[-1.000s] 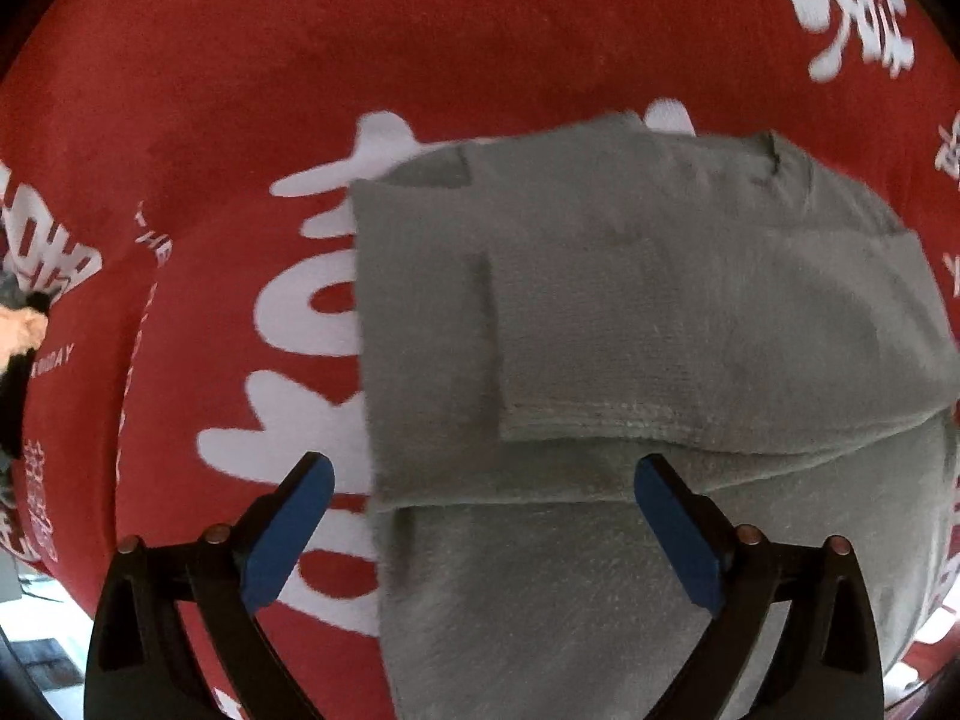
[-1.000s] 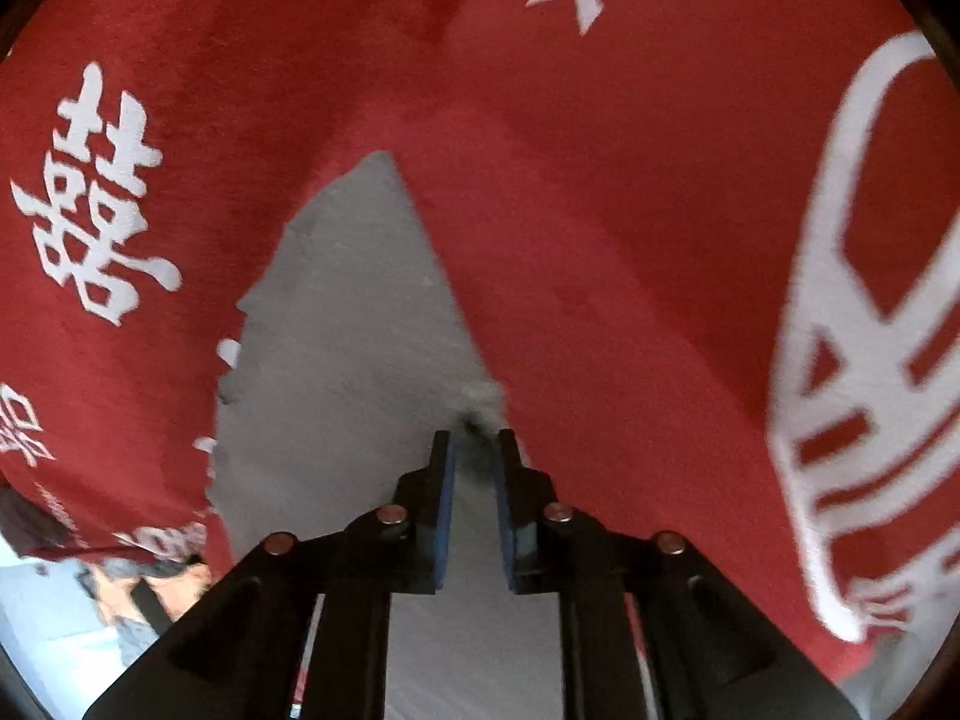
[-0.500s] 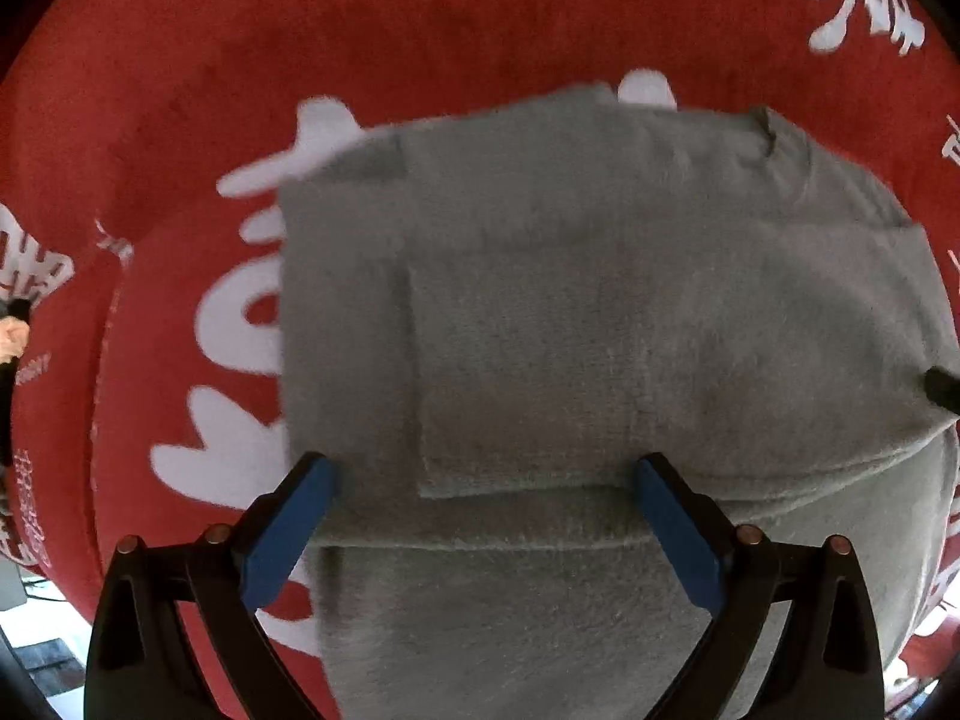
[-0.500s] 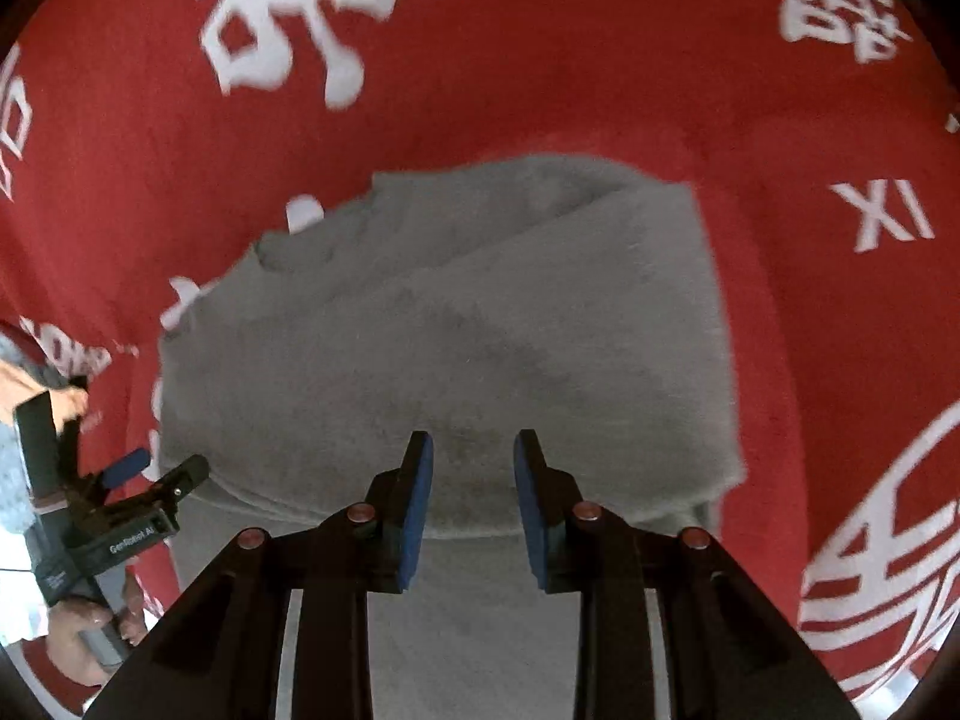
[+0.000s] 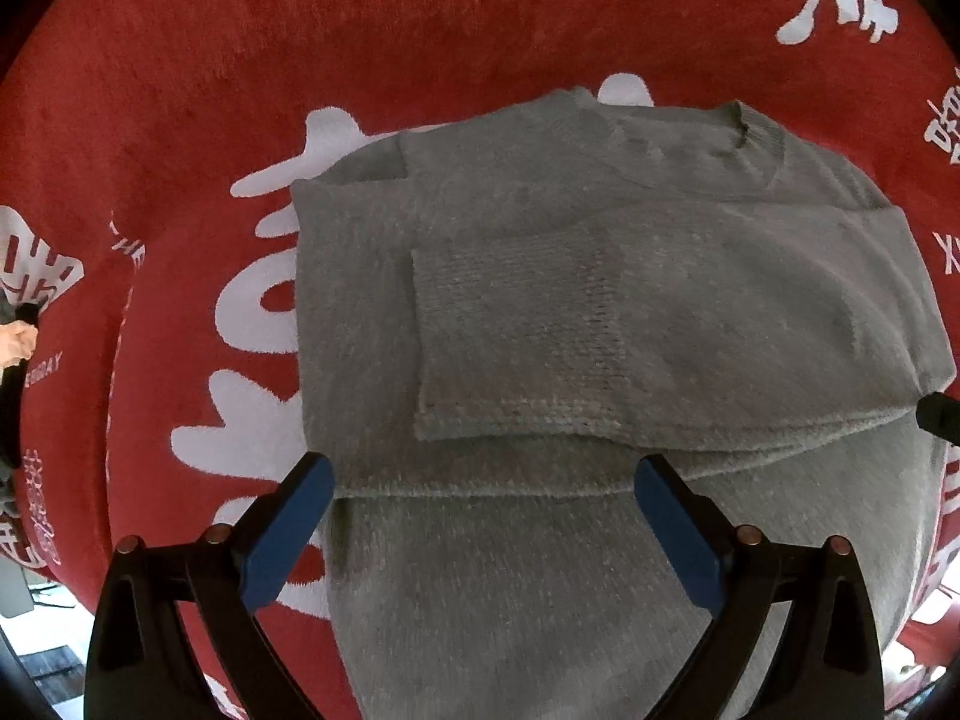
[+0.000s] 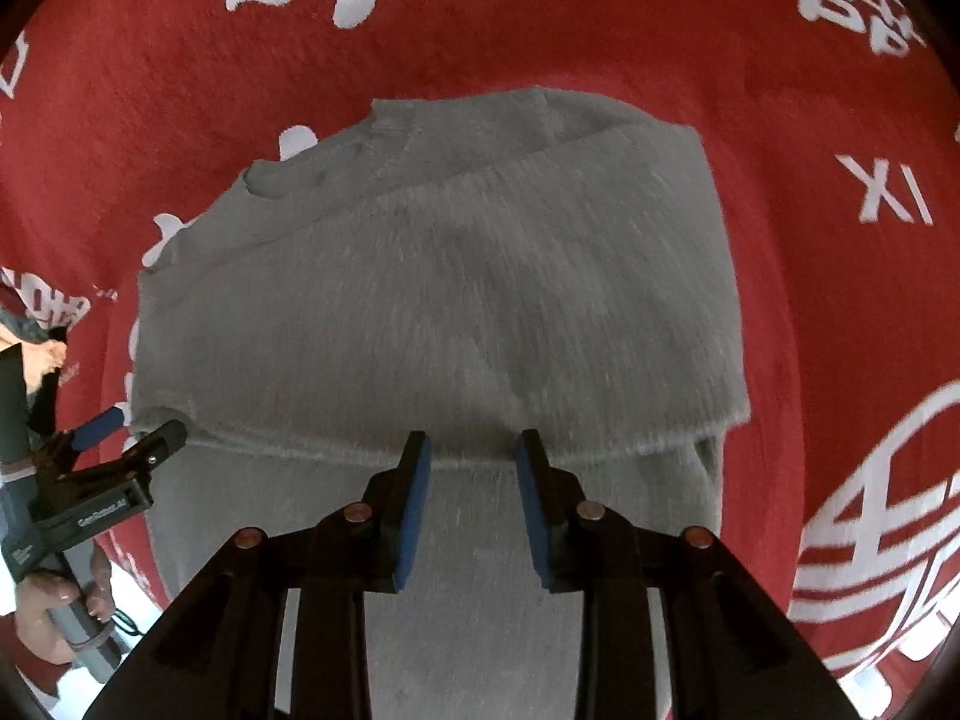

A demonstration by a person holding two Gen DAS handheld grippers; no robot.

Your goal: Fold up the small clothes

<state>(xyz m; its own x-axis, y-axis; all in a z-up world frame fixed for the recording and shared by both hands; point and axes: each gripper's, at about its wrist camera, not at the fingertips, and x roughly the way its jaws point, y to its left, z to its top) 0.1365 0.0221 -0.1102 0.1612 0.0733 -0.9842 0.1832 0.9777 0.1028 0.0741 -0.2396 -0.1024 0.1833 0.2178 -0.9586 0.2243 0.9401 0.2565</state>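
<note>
A small grey knitted sweater (image 5: 600,312) lies on a red cloth with white lettering (image 5: 300,60). Both sleeves are folded across its body and its collar points away. My left gripper (image 5: 483,480) is open wide and empty, just above the sweater's lower part near its left edge. In the right wrist view the sweater (image 6: 450,300) fills the middle. My right gripper (image 6: 471,450) is open and empty over the folded sleeve's edge. The left gripper (image 6: 129,429) shows there at the sweater's left edge.
The red cloth (image 6: 810,120) covers the whole surface around the sweater. The person's hand (image 6: 48,606) holds the left gripper's handle at the lower left of the right wrist view. The cloth's near edge (image 6: 888,678) shows at the bottom right.
My right gripper has let go of the sleeve, opened and pulled back over the sweater. My left gripper stayed open and shifted slightly over the sweater.
</note>
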